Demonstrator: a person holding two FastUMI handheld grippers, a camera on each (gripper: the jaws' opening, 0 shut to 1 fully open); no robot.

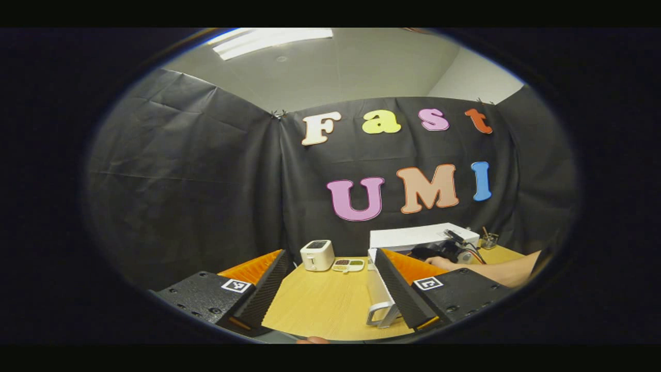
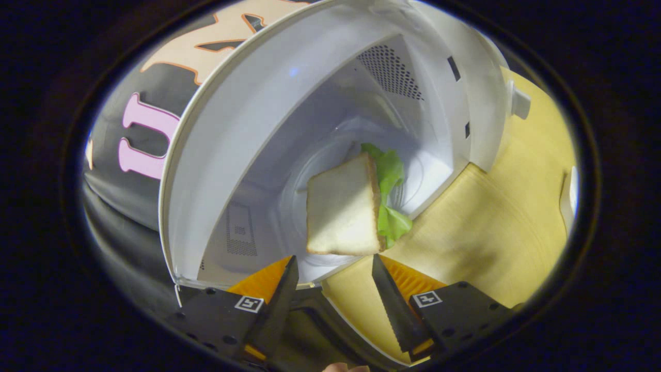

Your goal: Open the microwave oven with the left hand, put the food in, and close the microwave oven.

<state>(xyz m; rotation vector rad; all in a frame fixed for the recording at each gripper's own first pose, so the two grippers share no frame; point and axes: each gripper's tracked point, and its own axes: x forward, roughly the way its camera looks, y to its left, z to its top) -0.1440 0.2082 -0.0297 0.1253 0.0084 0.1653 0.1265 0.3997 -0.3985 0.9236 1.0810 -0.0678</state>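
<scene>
While the microwave (image 2: 268, 129) stands open on the wooden table (image 1: 320, 305), a sandwich (image 2: 346, 212) lies inside.
Left of the microwave sits a toaster (image 1: 317, 254); the left gripper (image 1: 330, 274) and right gripper (image 2: 334, 271) are both spread, holding nothing.

White microwave (image 2: 330, 93), green lettuce (image 2: 390, 191)

Microwave (image 1: 413, 236) body half hidden behind hand-held gripper (image 1: 330, 281) finger and forearm (image 1: 496, 271).

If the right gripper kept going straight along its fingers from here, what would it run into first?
Most likely the sandwich lying inside the open microwave. The right gripper has its fingers apart and aimed at the sandwich's near edge, with nothing between them. Depth is hard to judge in this fisheye view.
</scene>
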